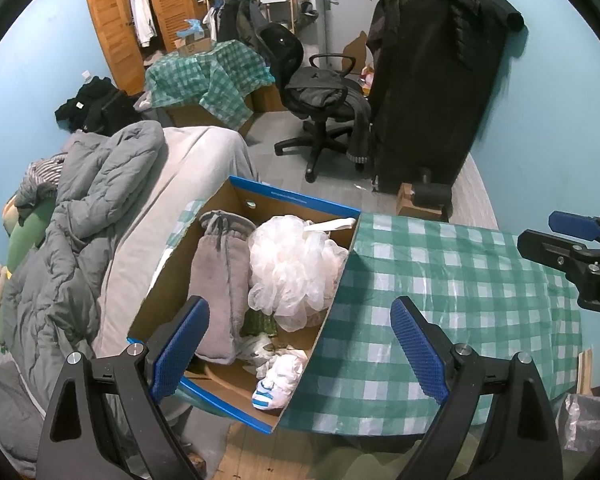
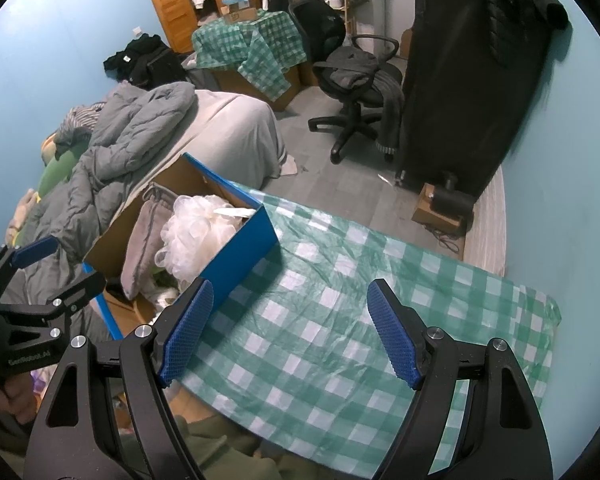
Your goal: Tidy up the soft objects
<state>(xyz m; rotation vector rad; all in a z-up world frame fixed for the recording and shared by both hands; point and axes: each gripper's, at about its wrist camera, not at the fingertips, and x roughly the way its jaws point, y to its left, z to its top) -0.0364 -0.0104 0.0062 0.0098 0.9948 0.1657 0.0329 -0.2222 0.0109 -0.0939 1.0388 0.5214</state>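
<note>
While both claws gape empty, cardboard box (image 1: 300, 204) holds grey sweatpants (image 1: 220, 272), white loofah (image 1: 292, 264), small white clothes (image 1: 280, 376).

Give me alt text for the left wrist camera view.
An open cardboard box holds a grey folded garment, a white mesh bath pouf and small white items, beside a green checked tablecloth. The left gripper hovers open above it.

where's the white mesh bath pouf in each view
Left wrist: white mesh bath pouf sits centre frame, inside the cardboard box, right of the grey sweatpants.
Right wrist: pouf is left of centre, in the same box.
Shared landmark: green checked tablecloth beside the box.
</note>
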